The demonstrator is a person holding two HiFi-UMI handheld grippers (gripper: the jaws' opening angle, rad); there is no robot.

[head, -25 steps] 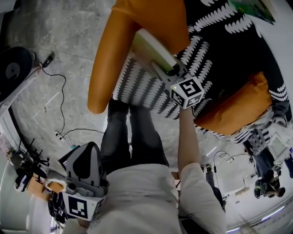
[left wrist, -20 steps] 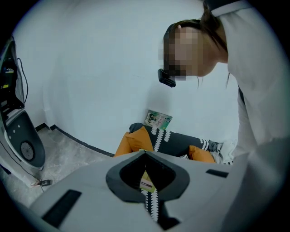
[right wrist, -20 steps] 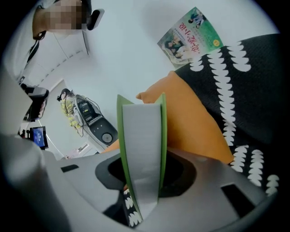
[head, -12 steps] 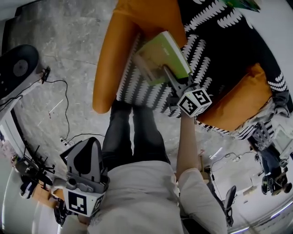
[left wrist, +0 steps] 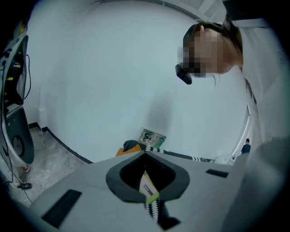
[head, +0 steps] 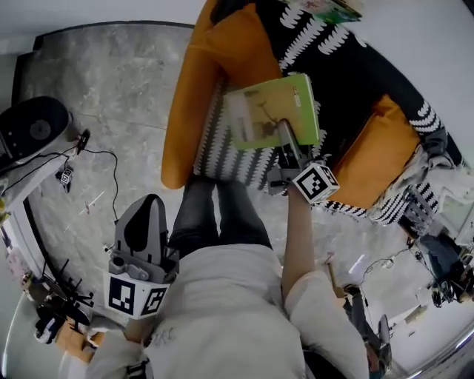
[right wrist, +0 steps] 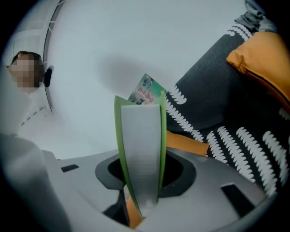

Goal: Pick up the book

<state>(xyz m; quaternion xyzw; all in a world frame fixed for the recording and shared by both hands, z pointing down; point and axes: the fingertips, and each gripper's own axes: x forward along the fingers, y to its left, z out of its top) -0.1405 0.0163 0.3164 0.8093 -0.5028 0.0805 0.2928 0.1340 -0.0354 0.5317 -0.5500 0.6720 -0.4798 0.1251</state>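
Observation:
A thin book with a green cover hangs over the patterned seat of the sofa, lifted off it. My right gripper is shut on the book's near edge, its marker cube towards me. In the right gripper view the book stands edge-on between the jaws of that gripper, its grey page block showing between the green covers. My left gripper is low at my left side over the floor, away from the sofa. Its dark fingers lie together with nothing in them; the left gripper view shows only a narrow slit.
A second green book leans on the wall above the sofa back, also in the left gripper view. An orange cushion lies at the right, the orange sofa arm at the left. Cables and a black round device are on the floor.
My right gripper has risen with the book and rolled, so the cover now faces up, clear of the seat. The left gripper has come up a little at my side.

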